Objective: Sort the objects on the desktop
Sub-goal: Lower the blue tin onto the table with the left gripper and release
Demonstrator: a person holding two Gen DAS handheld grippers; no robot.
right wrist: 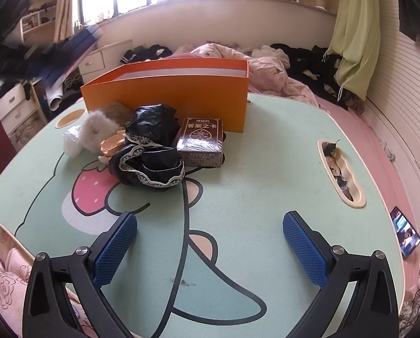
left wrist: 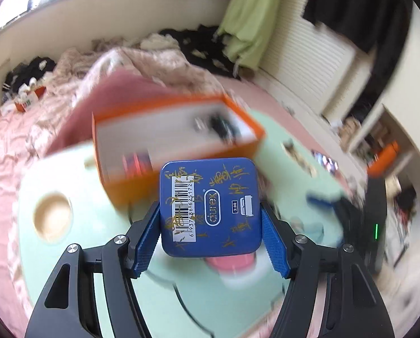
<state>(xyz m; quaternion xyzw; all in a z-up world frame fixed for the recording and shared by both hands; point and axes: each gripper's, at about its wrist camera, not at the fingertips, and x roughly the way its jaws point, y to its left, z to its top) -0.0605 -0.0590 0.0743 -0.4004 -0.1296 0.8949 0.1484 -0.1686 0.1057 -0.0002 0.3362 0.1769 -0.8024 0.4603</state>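
Your left wrist view shows what the right one does not: a blue tin (left wrist: 209, 207) with a barcode label, pinched between the blue pads (left wrist: 274, 243) of your left hand-held gripper (left wrist: 210, 236). It is held clear of the green counter (left wrist: 77, 253), just in front of the blurred orange box (left wrist: 176, 138).

Your right wrist view shows the rest sharply. The orange box (right wrist: 170, 90) stands open at the counter's (right wrist: 252, 197) far side. Against its near wall lie a brown card box (right wrist: 201, 142), a black lace-trimmed bundle (right wrist: 150, 152) and a white fluffy thing (right wrist: 95, 132). Your right hand-held gripper (right wrist: 210, 249) is spread wide with nothing between its pads, well short of that pile.
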